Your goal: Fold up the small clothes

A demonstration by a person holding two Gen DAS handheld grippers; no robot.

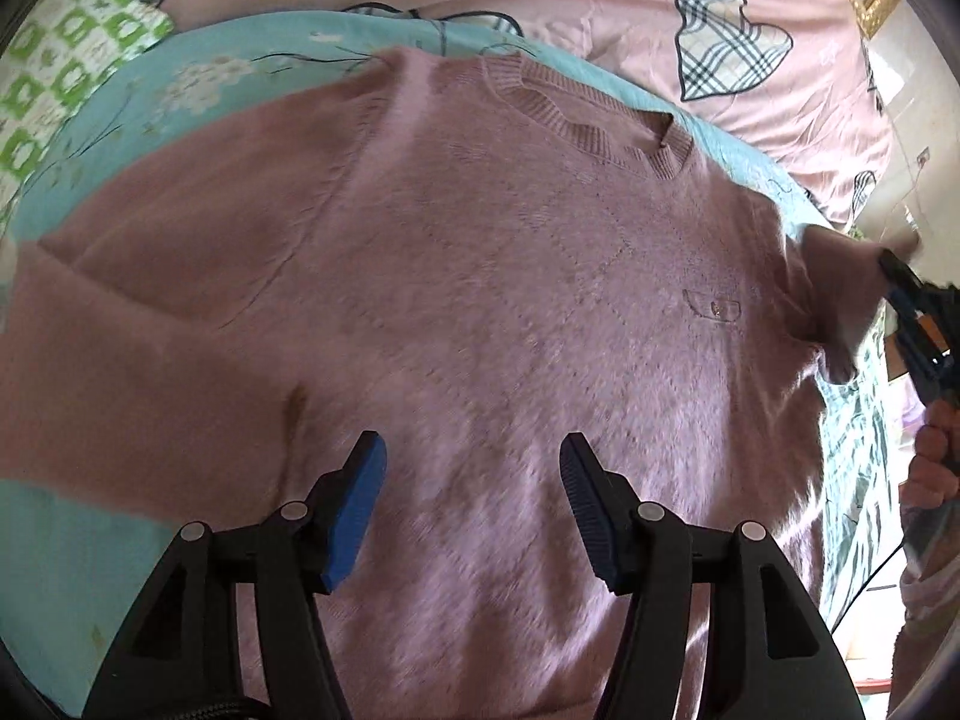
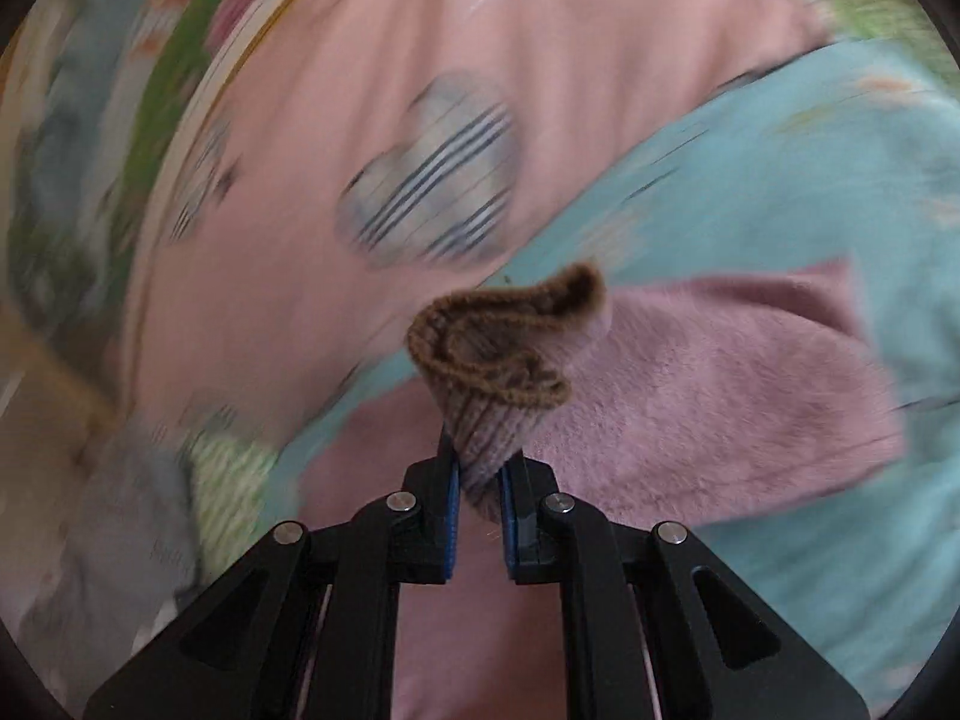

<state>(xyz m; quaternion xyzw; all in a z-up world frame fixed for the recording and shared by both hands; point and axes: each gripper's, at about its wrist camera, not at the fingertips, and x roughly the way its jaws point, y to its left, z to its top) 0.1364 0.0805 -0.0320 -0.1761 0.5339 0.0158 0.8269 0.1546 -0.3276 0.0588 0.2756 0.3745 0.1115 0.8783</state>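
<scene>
A fuzzy pink sweater lies face up on a turquoise floral sheet, neckline away from me. My left gripper is open and empty, hovering over the sweater's lower front. My right gripper is shut on the ribbed sleeve cuff with its brown edge, and holds it lifted above the sheet. In the left wrist view the right gripper is at the far right edge with the sleeve pulled up toward it. The right wrist view is blurred.
A pink quilt with plaid heart patches lies behind the sweater. A green-and-white patterned cloth sits at the far left. The bed's right edge drops off beside the held sleeve.
</scene>
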